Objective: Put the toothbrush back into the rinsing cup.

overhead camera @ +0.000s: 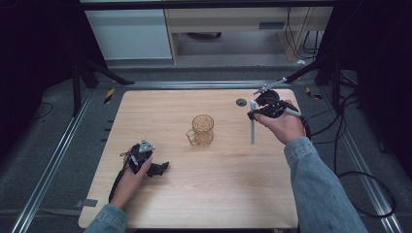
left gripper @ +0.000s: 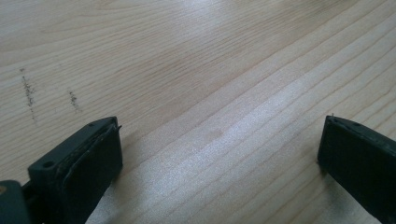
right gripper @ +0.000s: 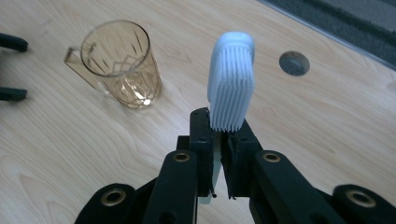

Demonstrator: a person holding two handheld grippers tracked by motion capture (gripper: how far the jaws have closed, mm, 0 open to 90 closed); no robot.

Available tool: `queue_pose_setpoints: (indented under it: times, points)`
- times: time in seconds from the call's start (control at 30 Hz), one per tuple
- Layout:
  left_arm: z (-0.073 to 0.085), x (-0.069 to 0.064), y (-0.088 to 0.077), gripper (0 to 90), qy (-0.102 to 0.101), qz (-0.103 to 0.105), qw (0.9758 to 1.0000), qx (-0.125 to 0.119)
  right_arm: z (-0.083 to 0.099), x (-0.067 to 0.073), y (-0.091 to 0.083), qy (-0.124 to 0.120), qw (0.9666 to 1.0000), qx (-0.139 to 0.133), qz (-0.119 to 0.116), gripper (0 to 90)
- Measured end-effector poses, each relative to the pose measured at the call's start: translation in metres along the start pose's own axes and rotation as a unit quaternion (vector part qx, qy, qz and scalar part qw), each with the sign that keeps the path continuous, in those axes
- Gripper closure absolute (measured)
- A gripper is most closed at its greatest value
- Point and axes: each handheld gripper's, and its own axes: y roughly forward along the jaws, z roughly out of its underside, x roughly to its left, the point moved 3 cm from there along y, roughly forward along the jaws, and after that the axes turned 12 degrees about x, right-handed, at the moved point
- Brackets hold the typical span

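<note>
Right gripper view: the right tool (right gripper: pixel 219 140) is clamped just below the bristle head of the pale blue plastic toothbrush (right gripper: pixel 231 79), light, stiff and slick. Beyond stands the fragile amber glass mug (right gripper: pixel 122 63). The left tool (overhead camera: pixel 158 168) rests agape and empty on the light wooden worktop (overhead camera: pixel 233 184).

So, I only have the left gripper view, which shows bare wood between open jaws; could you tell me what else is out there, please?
Observer: A cup stands upright near the middle of the table.
Operator: Where is it from my gripper?
Observer: In the high view it sits beyond the left gripper and to its right, well apart from it.
Operator: And the other gripper?
Observer: The right gripper is shut on a toothbrush, just below the bristles, to the right of the cup.
</note>
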Motion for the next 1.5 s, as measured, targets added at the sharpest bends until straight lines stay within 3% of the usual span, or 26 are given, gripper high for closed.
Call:
queue_pose_setpoints:
  times: [0.17, 0.57, 1.03, 1.5]
  points:
    - [0.0, 0.0, 0.0, 0.0, 0.0, 0.001, 1.0, 0.001, -0.006, 0.007, -0.004, -0.005, 0.9993, -0.037, -0.004, 83.4]
    - [0.0, 0.0, 0.0, 0.0, -0.002, 0.002, 1.0, 0.0, -0.018, 0.028, -0.012, -0.014, 0.9956, -0.089, -0.026, 83.4]
    - [0.0, 0.0, 0.0, 0.0, -0.001, 0.001, 1.0, -0.001, -0.031, 0.051, -0.018, -0.023, 0.9887, -0.141, -0.044, 83.4]
    - [0.0, 0.0, 0.0, 0.0, 0.0, 0.001, 1.0, 0.0, -0.044, 0.075, -0.022, -0.032, 0.9811, -0.185, -0.049, 83.4]
